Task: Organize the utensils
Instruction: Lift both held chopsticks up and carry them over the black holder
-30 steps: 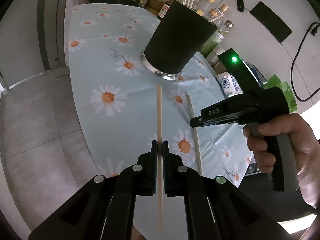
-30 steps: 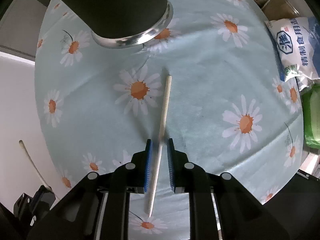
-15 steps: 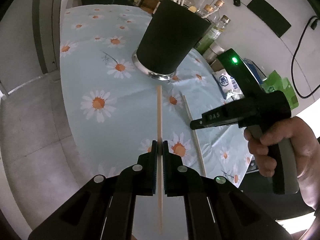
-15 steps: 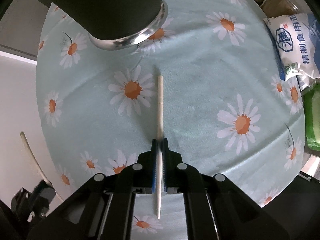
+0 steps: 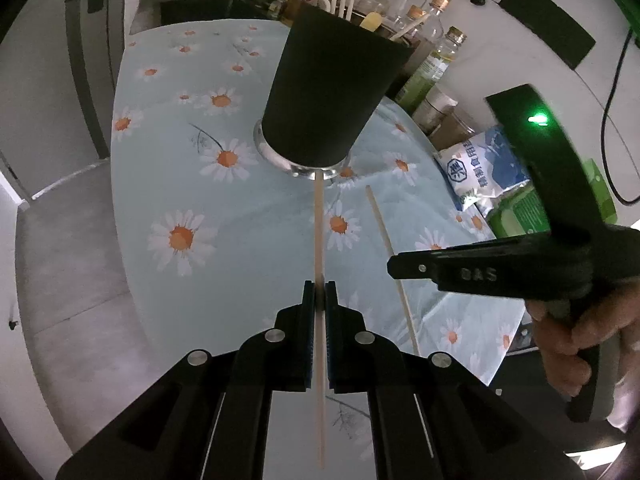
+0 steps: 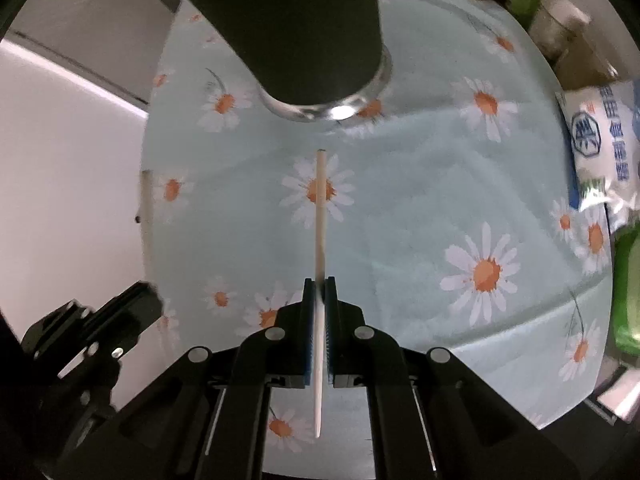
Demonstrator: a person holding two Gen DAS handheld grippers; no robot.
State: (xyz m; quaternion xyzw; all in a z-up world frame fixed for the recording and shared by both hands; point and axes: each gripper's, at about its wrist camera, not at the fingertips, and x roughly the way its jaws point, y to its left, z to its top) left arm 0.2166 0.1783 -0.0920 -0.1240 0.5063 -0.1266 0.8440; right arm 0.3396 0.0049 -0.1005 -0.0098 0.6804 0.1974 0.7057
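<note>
Claws both clamped: left claw (image 5: 319, 292) on wooden chopstick (image 5: 318, 232), right claw (image 6: 319, 288) on pale chopstick (image 6: 320, 208), near black holder (image 5: 332, 92).

Each camera rode its hand-held gripper, looking steeply down along the fingers at the worktop (image 5: 248, 240) from close range; both views shared the black holder (image 5: 332, 92) and daisy cloth (image 6: 420, 208).
</note>
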